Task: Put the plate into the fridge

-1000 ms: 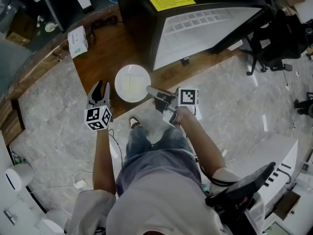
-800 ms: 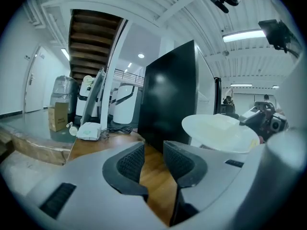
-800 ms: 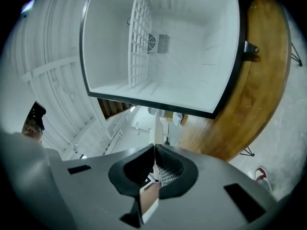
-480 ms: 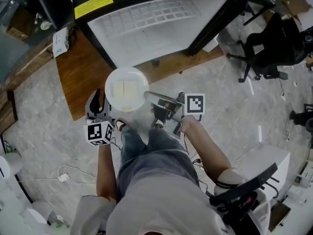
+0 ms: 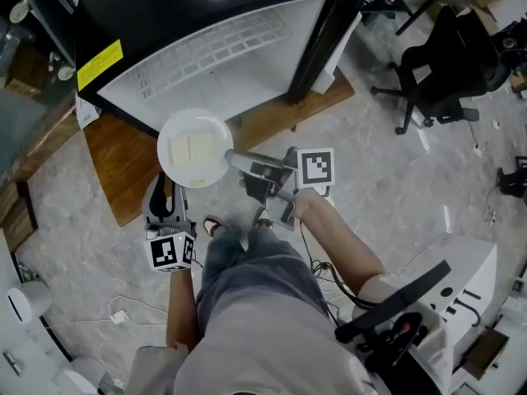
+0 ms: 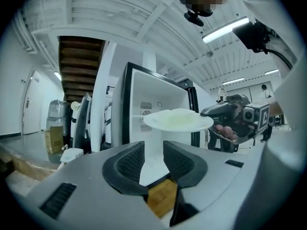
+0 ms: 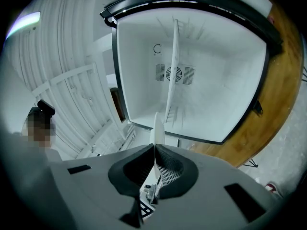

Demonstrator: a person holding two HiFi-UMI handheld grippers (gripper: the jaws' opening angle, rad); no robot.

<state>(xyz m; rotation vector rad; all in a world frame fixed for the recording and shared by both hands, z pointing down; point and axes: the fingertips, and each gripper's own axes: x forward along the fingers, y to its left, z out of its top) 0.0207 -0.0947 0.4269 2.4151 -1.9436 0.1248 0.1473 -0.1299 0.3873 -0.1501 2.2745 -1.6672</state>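
The white plate (image 5: 195,148) hangs level in front of the open black fridge (image 5: 222,48), whose inside is white. My right gripper (image 5: 235,159) is shut on the plate's right rim. In the right gripper view the plate (image 7: 158,126) shows edge-on between the pads of the right gripper (image 7: 156,164), with the fridge's inside (image 7: 216,80) and its shelf (image 7: 171,66) straight ahead. My left gripper (image 5: 162,200) hovers below and nearer than the plate, open and empty. The left gripper view shows the left gripper (image 6: 153,159) with parted jaws, and beyond them the plate (image 6: 177,120) and the right gripper (image 6: 235,121).
The fridge stands on a wooden board (image 5: 123,155) over a stone floor. A black office chair (image 5: 449,56) is at the upper right, a white machine (image 5: 461,303) at the lower right. A cable with a plug (image 5: 123,313) lies on the floor at the left.
Both grippers and the plate have come closer to the fridge and risen. The plate now overlaps the fridge's front edge. The right grip on the plate is unchanged, the left jaws still open.
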